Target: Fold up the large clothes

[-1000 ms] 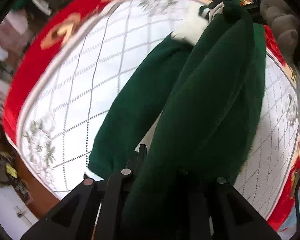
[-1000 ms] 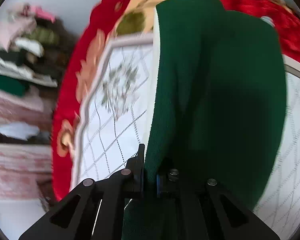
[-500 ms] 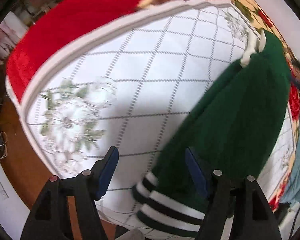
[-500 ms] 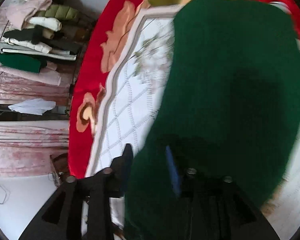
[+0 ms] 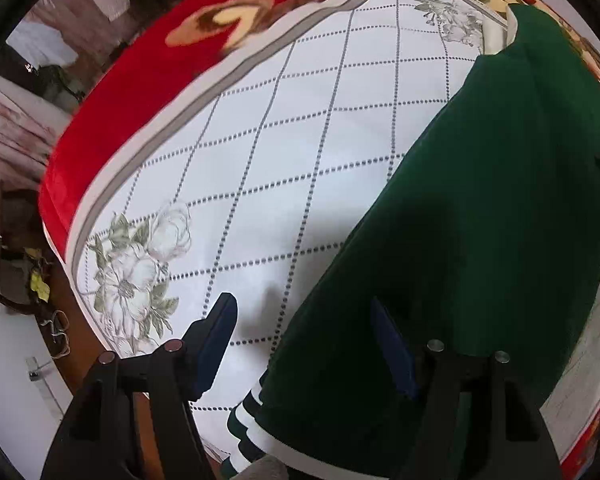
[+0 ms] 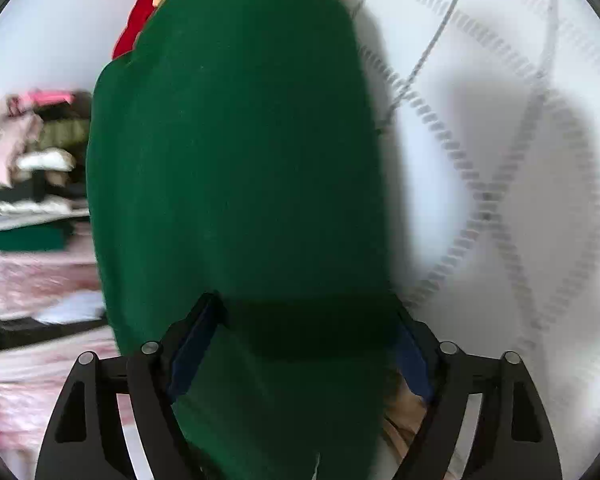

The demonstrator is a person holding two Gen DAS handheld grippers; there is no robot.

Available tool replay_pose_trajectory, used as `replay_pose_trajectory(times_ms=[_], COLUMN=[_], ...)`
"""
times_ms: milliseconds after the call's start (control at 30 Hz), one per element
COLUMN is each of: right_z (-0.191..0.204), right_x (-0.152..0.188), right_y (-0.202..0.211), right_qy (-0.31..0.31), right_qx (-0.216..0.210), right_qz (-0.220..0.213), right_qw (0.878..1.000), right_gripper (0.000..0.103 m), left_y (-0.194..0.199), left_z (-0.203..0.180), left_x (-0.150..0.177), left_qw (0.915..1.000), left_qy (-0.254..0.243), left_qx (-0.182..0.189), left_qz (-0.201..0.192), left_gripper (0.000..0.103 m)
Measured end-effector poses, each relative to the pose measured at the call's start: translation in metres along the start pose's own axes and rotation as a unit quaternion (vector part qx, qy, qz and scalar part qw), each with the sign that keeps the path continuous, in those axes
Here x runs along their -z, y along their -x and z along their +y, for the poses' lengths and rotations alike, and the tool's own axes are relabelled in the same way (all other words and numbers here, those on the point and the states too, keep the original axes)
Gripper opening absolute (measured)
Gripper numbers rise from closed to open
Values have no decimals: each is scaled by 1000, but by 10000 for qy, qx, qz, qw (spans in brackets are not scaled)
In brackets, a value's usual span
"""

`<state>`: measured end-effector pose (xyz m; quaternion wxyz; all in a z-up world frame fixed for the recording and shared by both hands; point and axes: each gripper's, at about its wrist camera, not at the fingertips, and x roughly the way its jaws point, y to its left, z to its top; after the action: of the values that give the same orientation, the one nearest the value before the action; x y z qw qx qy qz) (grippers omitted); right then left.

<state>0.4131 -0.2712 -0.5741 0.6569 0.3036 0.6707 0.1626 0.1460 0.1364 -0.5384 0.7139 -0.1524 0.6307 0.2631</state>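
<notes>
Garment (image 5: 480, 220) fills the right half of the left wrist view: a dark green knit laid over a bed spread (image 5: 300, 152) with a dotted diamond pattern and a red floral border. Its white-striped hem (image 5: 252, 420) sits at the bottom centre, and a white collar edge (image 5: 494, 36) shows at the upper right. The left gripper (image 5: 300, 344) stands fairly wide, with nothing pinched; one blue pad (image 5: 216, 344) hangs over bare spread, while the other pad (image 5: 392, 356) is over the green cloth near its left edge. The cloth seems to lie flat under it rather than hang from it.

In the right wrist view, blurred by motion, the garment (image 6: 236, 160) runs as a broad green band from the top of the frame down between the fingers. The right gripper (image 6: 300, 348) has its jaws opening and already wide; cloth lies between the pads but neither pad looks to press on it, so I judge it let go. Spread (image 6: 500, 140) shows to the right, and a stack of folded clothes (image 6: 36, 168) at the left edge.

The step in hand looks like releasing after a lengthwise fold. To do it well, both grippers should lift straight off so the pads do not drag the top layer, then the edges should be checked against each other. The knit is thick and soft, so it will likely hold its fold but may bulge along the crease; smoothing from the crease outward would help before the next grip near hem and collar.
</notes>
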Motion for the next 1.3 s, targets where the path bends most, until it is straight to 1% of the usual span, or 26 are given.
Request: replay_pose_trajectory(times_ms=[33, 67, 100, 133, 167, 200, 233, 267, 333, 400, 467, 567, 633, 700, 733, 800, 833, 867, 933, 1000, 1033, 1133, 1200, 1233, 1267, 1300], right_z=[1, 2, 5, 5, 4, 2, -2, -4, -15, -21, -34, -69, -98, -119, -131, -144, -157, -169, -182, -182, -178, -161, -151, -146, -143, -133], right_x=[-3, -4, -4, -3, -1, 1, 3, 5, 14, 29, 51, 94, 136, 183, 213, 250, 266, 277, 289, 294, 295, 292, 284, 272, 260, 242], right_y=[-1, -1, 1, 3, 7, 12, 17, 18, 38, 53, 68, 104, 134, 158, 170, 172, 171, 168, 171, 189, 202, 248, 275, 287, 293, 296], right_qy=[9, 34, 105, 128, 120, 86, 13, -82, -310, -377, -611, -1212, -1738, -2215, -2423, -2585, -2620, -2622, -2572, -2274, -2084, -1607, -1344, -1211, -1118, -1017], right_qx=[-73, -77, -95, -103, -113, -169, -209, -241, -333, -248, -166, -64, 113, 307, 535, 748, 914, 1041, 1117, 1316, 1473, 1695, 1786, 1833, 1816, 1822], right_qz=[-101, -170, -202, -198, -232, -255, -299, -346, -502, -607, -730, -1004, -1237, -1344, -1339, -1031, -652, -289, 85, 224, 223, -49, -281, -420, -496, -611], right_qw=[9999, 9998, 9997, 9997, 9996, 9995, 9993, 9991, 9977, 9971, 9953, 9875, 9769, 9654, 9594, 9576, 9585, 9590, 9598, 9646, 9666, 9723, 9743, 9747, 9757, 9761], right_gripper=[89, 86, 81, 62, 48, 42, 30, 26, 24, 23, 23, 22, 22, 22, 22, 24, 29, 39, 44, 46, 46, 46, 53, 63, 67, 67], left_y=[2, 3, 5, 6, 7, 7, 9, 12, 12, 17, 23, 33, 38, 42, 44, 48, 50, 51, 56, 61, 64, 66, 64, 63, 62, 61], left_z=[-1, -1, -1, -1, -2, -1, 0, 1, -2, 0, 0, 2, 2, 3, 3, 2, -1, -3, -11, -21, -28, -53, -75, -87, -100, -110], left_x=[-1, -2, -5, -5, -5, -7, -8, -7, -13, -14, -12, -9, -5, 0, 3, 9, 12, 14, 20, 25, 28, 33, 34, 34, 32, 31], left_qw=[10000, 10000, 9999, 9999, 9999, 9998, 9998, 9997, 9996, 9996, 9995, 9994, 9995, 9995, 9995, 9992, 9990, 9987, 9981, 9974, 9969, 9955, 9944, 9939, 9934, 9929], left_qy=[-5, -13, -14, -28, -47, -63, -78, -102, -123, -139, -142, -187, -223, -268, -296, -372, -441, -496, -618, -721, -783, -942, -1020, -1044, -1063, -1094], left_qx=[-40, -79, -83, -109, -130, -133, -147, -162, -170, -159, -146, -129, -93, -70, -40, -63, -89, -77, -47, -4, 13, 115, 261, 363, 435, 465], left_qz=[-18, -34, -58, -78, -88, -111, -131, -158, -188, -198, -224, -252, -223, -161, -130, -106, -84, -60, -14, -31, -55, -26, 20, 31, -14, -42], left_gripper=[67, 67, 67, 67, 67, 67, 67, 67, 67, 67, 67, 67, 67, 67, 67, 67, 67, 67, 69, 84, 86, 92, 92, 92, 92, 92])
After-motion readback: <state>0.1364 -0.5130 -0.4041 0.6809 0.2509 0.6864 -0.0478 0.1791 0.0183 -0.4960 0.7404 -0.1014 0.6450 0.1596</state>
